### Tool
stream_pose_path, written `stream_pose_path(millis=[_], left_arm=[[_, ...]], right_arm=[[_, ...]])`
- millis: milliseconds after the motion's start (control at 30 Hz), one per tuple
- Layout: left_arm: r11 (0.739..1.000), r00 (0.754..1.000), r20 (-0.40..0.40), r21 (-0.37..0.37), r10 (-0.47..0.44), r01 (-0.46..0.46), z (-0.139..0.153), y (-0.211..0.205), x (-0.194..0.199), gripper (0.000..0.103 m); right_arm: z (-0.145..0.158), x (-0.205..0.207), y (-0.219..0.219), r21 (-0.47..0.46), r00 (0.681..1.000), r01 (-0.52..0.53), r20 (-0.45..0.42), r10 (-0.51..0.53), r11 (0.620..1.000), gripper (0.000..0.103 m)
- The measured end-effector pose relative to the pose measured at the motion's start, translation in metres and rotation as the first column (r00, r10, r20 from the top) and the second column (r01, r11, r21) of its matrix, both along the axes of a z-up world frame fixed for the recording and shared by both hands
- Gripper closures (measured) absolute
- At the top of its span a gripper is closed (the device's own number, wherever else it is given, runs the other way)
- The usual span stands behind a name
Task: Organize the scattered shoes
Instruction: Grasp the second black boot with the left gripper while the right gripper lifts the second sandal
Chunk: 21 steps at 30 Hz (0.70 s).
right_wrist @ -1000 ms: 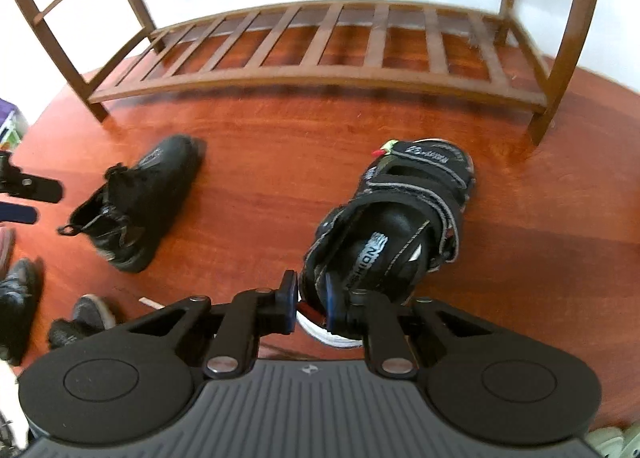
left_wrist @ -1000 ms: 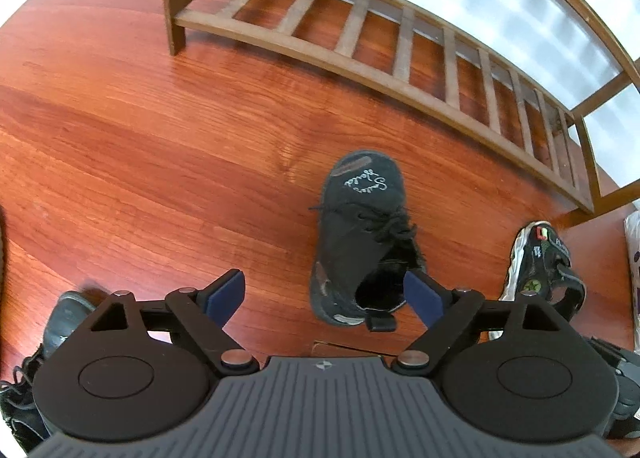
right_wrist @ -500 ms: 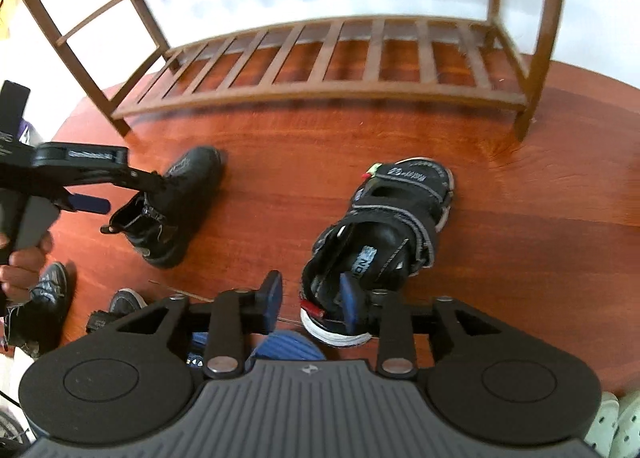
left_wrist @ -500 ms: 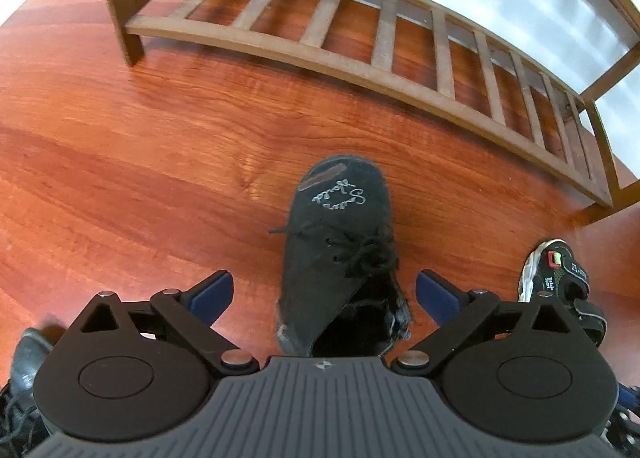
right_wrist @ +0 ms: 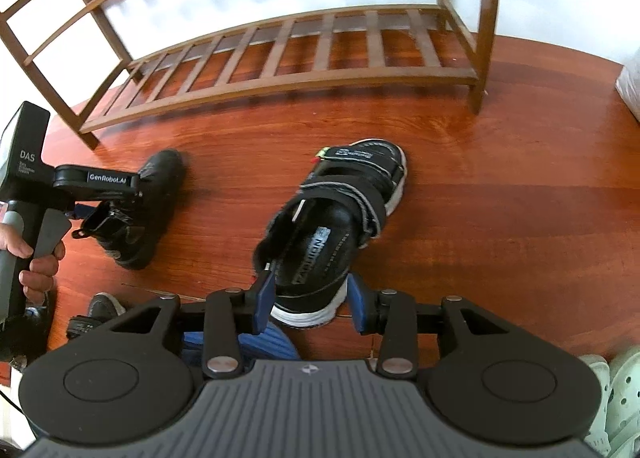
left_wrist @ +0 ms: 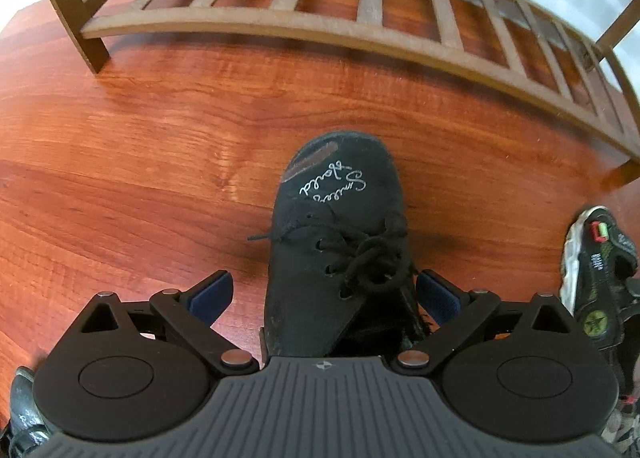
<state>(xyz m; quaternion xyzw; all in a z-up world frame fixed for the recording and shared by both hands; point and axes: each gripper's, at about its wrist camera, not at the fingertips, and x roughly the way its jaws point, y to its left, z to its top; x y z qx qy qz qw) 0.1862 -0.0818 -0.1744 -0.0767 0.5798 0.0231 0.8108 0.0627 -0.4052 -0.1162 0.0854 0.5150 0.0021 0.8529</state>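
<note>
The wooden shoe rack [right_wrist: 280,54] stands empty-slatted against the wall, red floor [left_wrist: 120,162] in front. Black lace-up shoe [left_wrist: 340,242] sits on the floor before the rack, toe toward it; the left gripper [left_wrist: 324,294] straddles its heel end, jaws spread wide, right pad just beside the collar, left pad apart. The black sandal [right_wrist: 332,226] lies further right, and the right gripper [right_wrist: 310,298] brackets its heel, jaws parted, not pinching.

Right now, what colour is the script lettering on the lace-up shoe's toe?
White on the black lace-up shoe; clearest in the left wrist view.
</note>
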Motion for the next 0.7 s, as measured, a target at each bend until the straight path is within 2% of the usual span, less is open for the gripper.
stream_pose_path(millis=[200, 267, 367, 433, 600, 700], left_arm=[[1.000, 1.000, 0.002, 0.003, -0.020, 0.020, -0.004, -0.001, 0.001, 0.015], [1.000, 1.000, 0.003, -0.014, -0.012, 0.012, -0.003, 0.000, 0.000, 0.019], [0.999, 1.000, 0.004, -0.054, -0.003, 0.003, -0.003, 0.002, -0.001, 0.028], [0.999, 1.000, 0.009, -0.053, 0.004, -0.003, -0.002, 0.002, -0.003, 0.030], [0.998, 0.999, 0.024, -0.053, 0.039, -0.037, 0.001, 0.006, -0.007, 0.033], [0.998, 0.998, 0.047, -0.054, 0.047, -0.045, 0.008, 0.010, -0.010, 0.033]], right_arm=[[-0.001, 0.002, -0.006, -0.008, 0.999, 0.035, 0.014, -0.035, 0.999, 0.056], [0.001, 0.002, -0.008, -0.005, 0.999, 0.047, 0.027, -0.046, 0.999, 0.051], [0.004, 0.006, -0.010, 0.008, 0.997, 0.066, 0.047, -0.066, 0.998, 0.035], [0.005, 0.010, -0.011, 0.012, 0.994, 0.085, 0.061, -0.086, 0.996, 0.018], [0.000, 0.023, -0.014, 0.034, 0.989, 0.138, 0.056, -0.139, 0.990, 0.009], [-0.009, 0.034, -0.017, 0.054, 0.983, 0.178, 0.036, -0.180, 0.983, 0.008]])
